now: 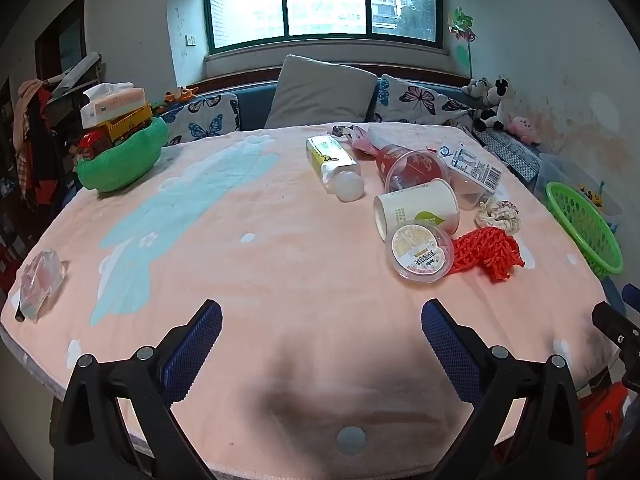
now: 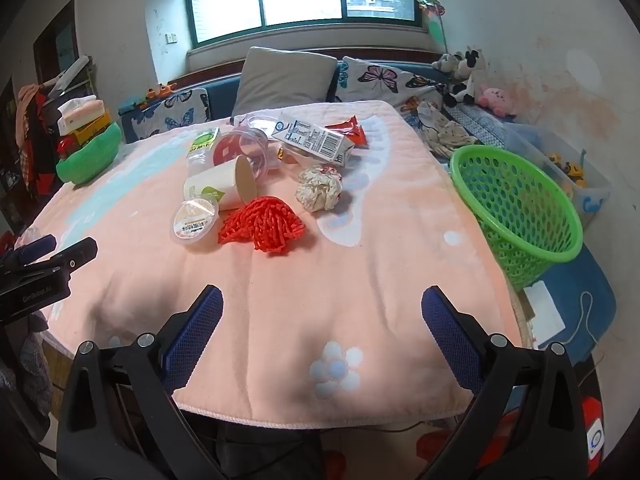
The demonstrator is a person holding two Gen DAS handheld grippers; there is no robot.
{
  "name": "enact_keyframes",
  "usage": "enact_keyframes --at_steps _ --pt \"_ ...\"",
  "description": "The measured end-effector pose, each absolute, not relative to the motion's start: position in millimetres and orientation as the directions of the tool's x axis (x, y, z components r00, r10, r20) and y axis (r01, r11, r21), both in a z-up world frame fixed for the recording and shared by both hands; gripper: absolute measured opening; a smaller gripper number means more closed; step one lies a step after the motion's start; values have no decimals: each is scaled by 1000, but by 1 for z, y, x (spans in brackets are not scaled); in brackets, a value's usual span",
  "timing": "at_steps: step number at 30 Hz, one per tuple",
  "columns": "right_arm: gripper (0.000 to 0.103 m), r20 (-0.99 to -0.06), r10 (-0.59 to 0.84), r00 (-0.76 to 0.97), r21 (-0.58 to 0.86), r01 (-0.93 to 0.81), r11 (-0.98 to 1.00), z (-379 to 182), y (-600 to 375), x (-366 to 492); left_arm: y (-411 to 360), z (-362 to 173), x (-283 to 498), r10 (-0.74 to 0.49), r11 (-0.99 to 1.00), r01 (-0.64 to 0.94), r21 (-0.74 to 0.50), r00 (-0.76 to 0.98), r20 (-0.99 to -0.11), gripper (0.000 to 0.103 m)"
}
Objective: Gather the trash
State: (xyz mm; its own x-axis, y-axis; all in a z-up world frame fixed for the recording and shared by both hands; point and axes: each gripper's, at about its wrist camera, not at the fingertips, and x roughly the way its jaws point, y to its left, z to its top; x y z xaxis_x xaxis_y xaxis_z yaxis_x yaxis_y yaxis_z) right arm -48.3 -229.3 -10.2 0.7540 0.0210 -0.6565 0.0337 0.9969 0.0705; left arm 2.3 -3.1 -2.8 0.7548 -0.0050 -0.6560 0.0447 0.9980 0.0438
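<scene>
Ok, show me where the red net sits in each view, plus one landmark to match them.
Left wrist: red net right of centre, beside the lidded cup.
Right wrist: red net left of centre, in front of the paper cup.
Shared landmark: green basket, at the table's right edge in both.

Home bedroom, pillows (image 1: 320, 92), plush toys (image 1: 490, 100)

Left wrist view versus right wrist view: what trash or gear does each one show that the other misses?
Only the left wrist view shows the crumpled clear plastic at the near-left table edge. Only the right wrist view shows the red snack wrapper behind the carton, and the green basket's full inside. Both show the paper cup, red net, lidded tub, and open tools: left tool, right tool.
</scene>
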Motion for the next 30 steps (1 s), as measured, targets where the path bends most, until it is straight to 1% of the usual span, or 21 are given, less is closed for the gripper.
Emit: enact_keyframes --at_steps 30 --pt "99 -643 24 765 74 31 997 -6 -233 -47 -6 10 7 -1 997 50 58 766 -642 97"
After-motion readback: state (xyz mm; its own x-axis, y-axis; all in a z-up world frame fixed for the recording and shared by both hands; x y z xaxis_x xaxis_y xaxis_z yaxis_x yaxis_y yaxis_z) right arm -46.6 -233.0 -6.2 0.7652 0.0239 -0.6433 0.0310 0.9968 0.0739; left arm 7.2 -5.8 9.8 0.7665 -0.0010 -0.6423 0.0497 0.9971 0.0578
